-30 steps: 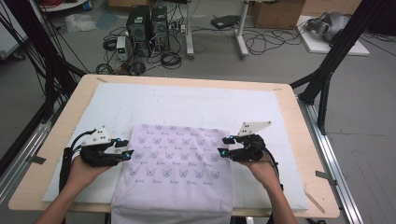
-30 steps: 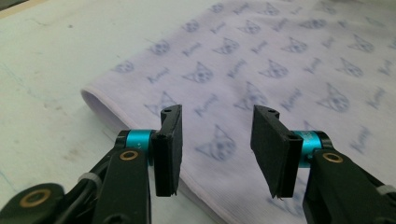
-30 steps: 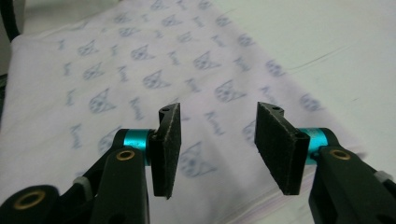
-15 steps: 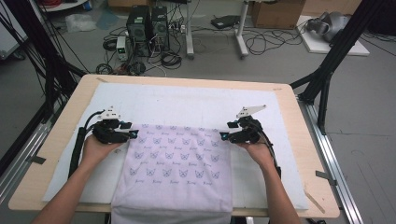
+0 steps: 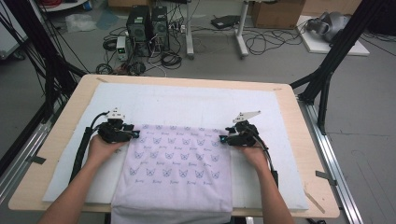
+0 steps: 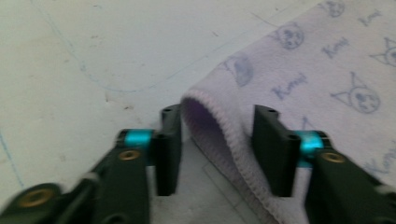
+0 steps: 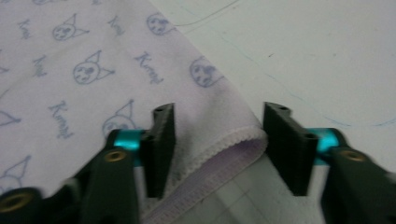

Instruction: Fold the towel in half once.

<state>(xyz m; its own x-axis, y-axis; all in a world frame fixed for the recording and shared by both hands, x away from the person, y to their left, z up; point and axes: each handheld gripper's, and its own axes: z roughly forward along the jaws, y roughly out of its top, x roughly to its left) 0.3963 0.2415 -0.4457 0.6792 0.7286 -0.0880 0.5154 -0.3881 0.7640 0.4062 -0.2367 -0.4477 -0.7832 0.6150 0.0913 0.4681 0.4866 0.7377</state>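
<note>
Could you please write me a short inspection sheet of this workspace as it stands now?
Surface: wooden table under a white mat with faint pen marks.
Job's things: lilac printed cloth, near edge hanging over the table front.
Clutter: nothing seen on the mat.
Grippers: left tongs and right tongs both open, each astride a far corner of the cloth.
Cables: one trails from each of the tongs along the forearm.
Surroundings: computer towers, loose floor cables, black frame legs.
</note>
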